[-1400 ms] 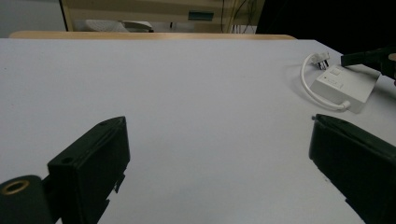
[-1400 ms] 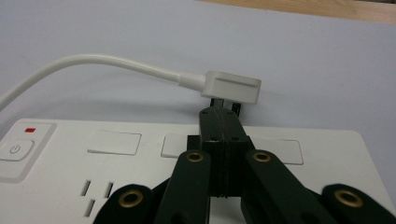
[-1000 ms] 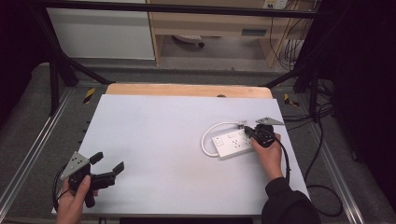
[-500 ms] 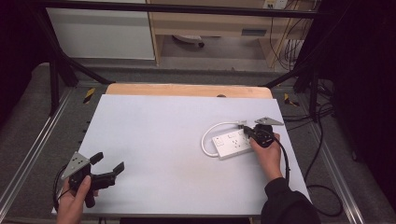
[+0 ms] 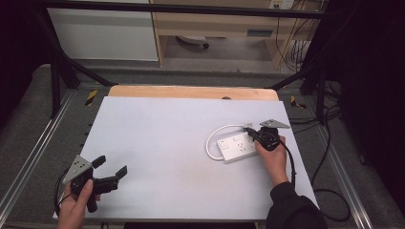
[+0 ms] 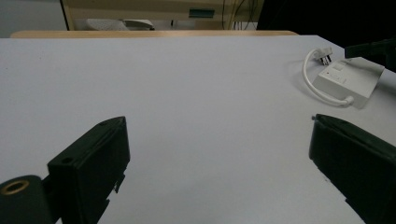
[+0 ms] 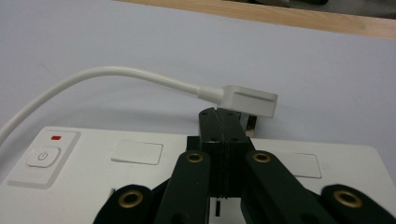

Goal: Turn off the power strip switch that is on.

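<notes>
A white power strip [image 5: 236,147] lies on the white table top [image 5: 167,133] at the right, with its short white cable [image 5: 211,141] looped round to a flat plug [image 7: 250,100]. My right gripper [image 5: 252,133] hovers over the strip with its jaws pressed together and nothing between them [image 7: 219,115]. The plug sits just past the tips; whether it touches them is unclear. The strip's power button [image 7: 43,156] is at the left end. My left gripper [image 5: 110,171] rests at the near left corner, open wide over bare table [image 6: 215,158], far from the strip [image 6: 348,79].
A wooden edge [image 5: 191,91] runs along the far side of the table. Shelving and cables stand behind it. Metal frame rails [image 5: 36,143] flank the table left and right. A black cable [image 5: 291,164] trails from the right gripper.
</notes>
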